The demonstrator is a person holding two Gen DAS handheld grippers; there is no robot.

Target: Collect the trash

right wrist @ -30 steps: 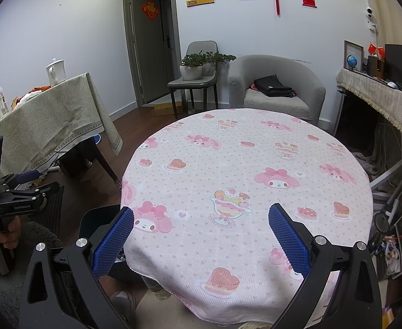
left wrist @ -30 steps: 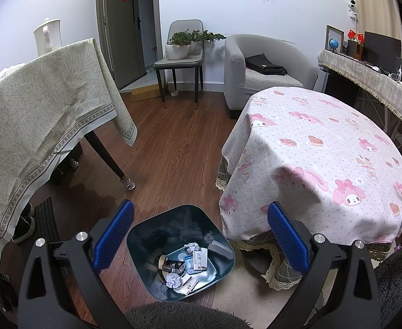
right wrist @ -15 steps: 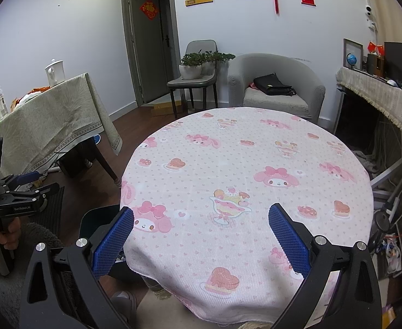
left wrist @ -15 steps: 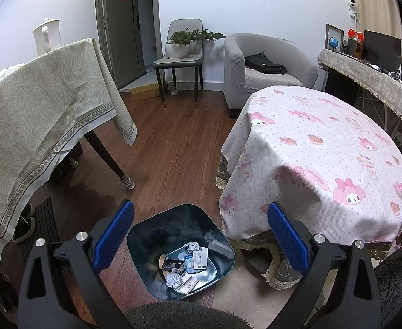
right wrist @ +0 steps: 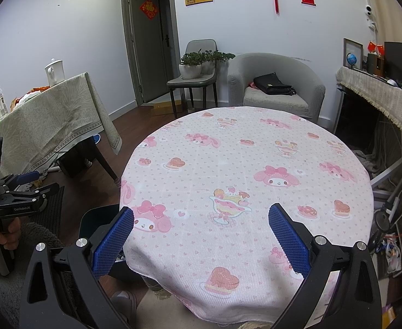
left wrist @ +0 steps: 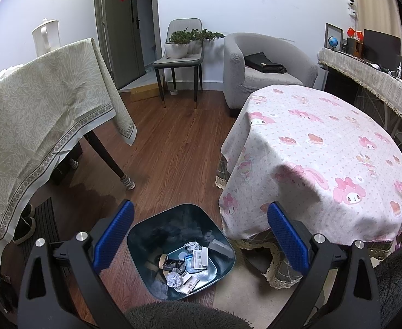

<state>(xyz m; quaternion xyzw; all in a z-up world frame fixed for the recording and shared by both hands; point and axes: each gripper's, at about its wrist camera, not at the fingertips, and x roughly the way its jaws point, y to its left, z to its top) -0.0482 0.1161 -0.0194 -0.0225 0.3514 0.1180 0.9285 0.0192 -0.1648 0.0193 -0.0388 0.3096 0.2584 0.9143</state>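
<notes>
A dark bin (left wrist: 149,235) stands on the floor beside the round table. Inside it lies trash (left wrist: 186,266): crumpled paper, small boxes and cards. My left gripper (left wrist: 199,235) is open and empty, held above the bin. My right gripper (right wrist: 201,237) is open and empty, held over the near edge of the round table with the pink cartoon cloth (right wrist: 244,170). No trash shows on that cloth. The bin's rim (right wrist: 91,219) shows at the table's left in the right wrist view. The left gripper's body (right wrist: 20,194) shows there too, held in a hand.
A table with a green-grey cloth (left wrist: 31,115) stands at the left, with a leg (left wrist: 110,161) near the bin. A chair with plants (left wrist: 184,54), a grey armchair (left wrist: 264,65) and a covered side desk (left wrist: 370,74) stand behind. Wooden floor (left wrist: 173,142) lies between the tables.
</notes>
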